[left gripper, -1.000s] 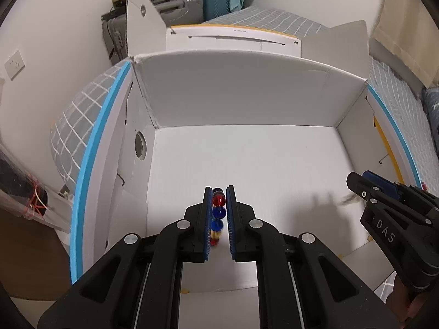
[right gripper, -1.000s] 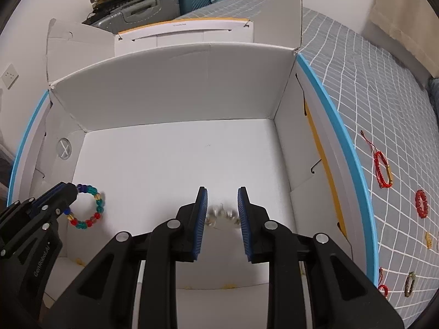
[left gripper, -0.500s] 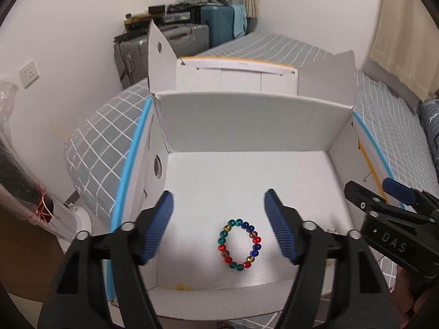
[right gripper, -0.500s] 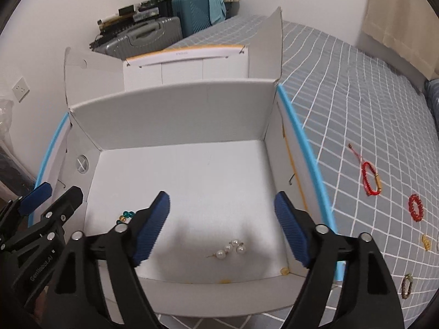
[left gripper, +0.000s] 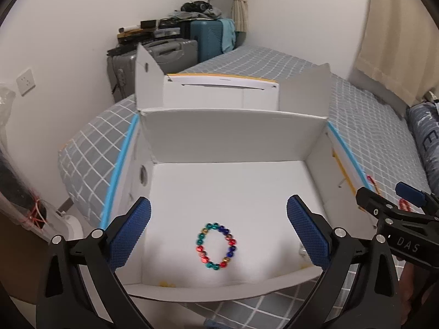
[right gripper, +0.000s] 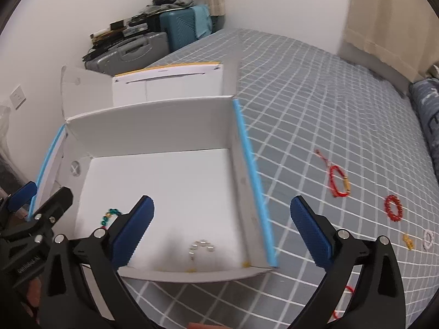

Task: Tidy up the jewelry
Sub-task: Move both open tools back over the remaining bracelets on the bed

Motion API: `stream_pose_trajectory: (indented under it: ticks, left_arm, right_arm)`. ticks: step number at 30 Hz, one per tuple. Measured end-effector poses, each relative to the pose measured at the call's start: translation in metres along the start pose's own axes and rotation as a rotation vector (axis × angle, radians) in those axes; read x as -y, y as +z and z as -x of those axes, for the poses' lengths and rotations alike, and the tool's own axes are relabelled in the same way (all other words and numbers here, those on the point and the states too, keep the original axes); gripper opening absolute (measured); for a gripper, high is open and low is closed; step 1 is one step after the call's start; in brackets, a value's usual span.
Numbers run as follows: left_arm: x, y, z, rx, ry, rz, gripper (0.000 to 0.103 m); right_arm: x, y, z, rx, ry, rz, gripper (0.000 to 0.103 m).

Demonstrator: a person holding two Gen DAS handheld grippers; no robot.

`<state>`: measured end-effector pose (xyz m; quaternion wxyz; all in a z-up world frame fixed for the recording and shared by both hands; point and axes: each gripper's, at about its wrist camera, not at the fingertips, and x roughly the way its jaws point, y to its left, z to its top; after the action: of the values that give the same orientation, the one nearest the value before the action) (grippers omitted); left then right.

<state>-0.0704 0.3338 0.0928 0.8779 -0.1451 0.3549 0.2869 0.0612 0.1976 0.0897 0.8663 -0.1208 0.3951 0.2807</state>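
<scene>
A white cardboard box point(left gripper: 233, 134) with blue edges lies open on the grey checked bed. On its floor rests a ring of coloured beads, a bracelet point(left gripper: 216, 246), right below my left gripper point(left gripper: 218, 203). That gripper's jaws are opening wide and the pads touch nothing. In the right wrist view a small pearl piece point(right gripper: 201, 246) lies near the front wall of the box point(right gripper: 153, 128). My right gripper point(right gripper: 221, 201) hovers above it, jaws also opening, nothing between them. The bead bracelet point(right gripper: 109, 216) peeks out behind its left finger.
More jewelry lies on the bed right of the box: a red cord bracelet point(right gripper: 338, 181), a red bead bracelet point(right gripper: 393, 208), a small gold piece point(right gripper: 408, 241) and a pale ring point(right gripper: 428, 240). The box lid point(left gripper: 219, 93) stands up behind. Suitcases point(left gripper: 164, 52) stand at the wall.
Both grippers opened wide, letting the bead bracelet and the pearl piece drop onto the box floor. Both have risen and drawn back from the box.
</scene>
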Motion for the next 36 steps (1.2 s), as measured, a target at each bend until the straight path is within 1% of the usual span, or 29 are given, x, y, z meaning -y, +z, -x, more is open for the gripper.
stream_pose_trajectory:
  ticks: [5,10,16,21,26,30,33,36]
  left_arm:
    - [0.02,-0.001,0.007,0.004,-0.042,-0.02,0.098]
    - [0.05,-0.005,0.017,0.012,-0.084,-0.062,0.098]
    - [0.098,-0.014,0.024,0.005,-0.132,-0.126,0.097]
    - [0.146,-0.024,0.033,0.003,-0.21,-0.18,0.097]
    - [0.196,-0.037,0.037,-0.011,-0.277,-0.243,0.097]
    - [0.232,-0.051,0.032,-0.036,-0.317,-0.287,0.097]
    - [0.254,-0.066,0.023,-0.063,-0.334,-0.319,0.097]
    - [0.271,-0.08,0.014,-0.08,-0.328,-0.345,0.097]
  right_arm:
    - [0.036,-0.008,0.013,0.02,-0.036,-0.04,0.096]
    - [0.077,-0.021,0.028,0.037,-0.077,-0.078,0.096]
    - [0.133,-0.042,0.043,0.043,-0.136,-0.122,0.096]
    - [0.18,-0.064,0.056,0.038,-0.179,-0.17,0.096]
    - [0.218,-0.085,0.065,0.031,-0.21,-0.215,0.096]
    - [0.243,-0.101,0.068,0.019,-0.233,-0.248,0.096]
    - [0.262,-0.114,0.07,0.01,-0.251,-0.274,0.096]
    - [0.281,-0.129,0.07,-0.002,-0.268,-0.299,0.096]
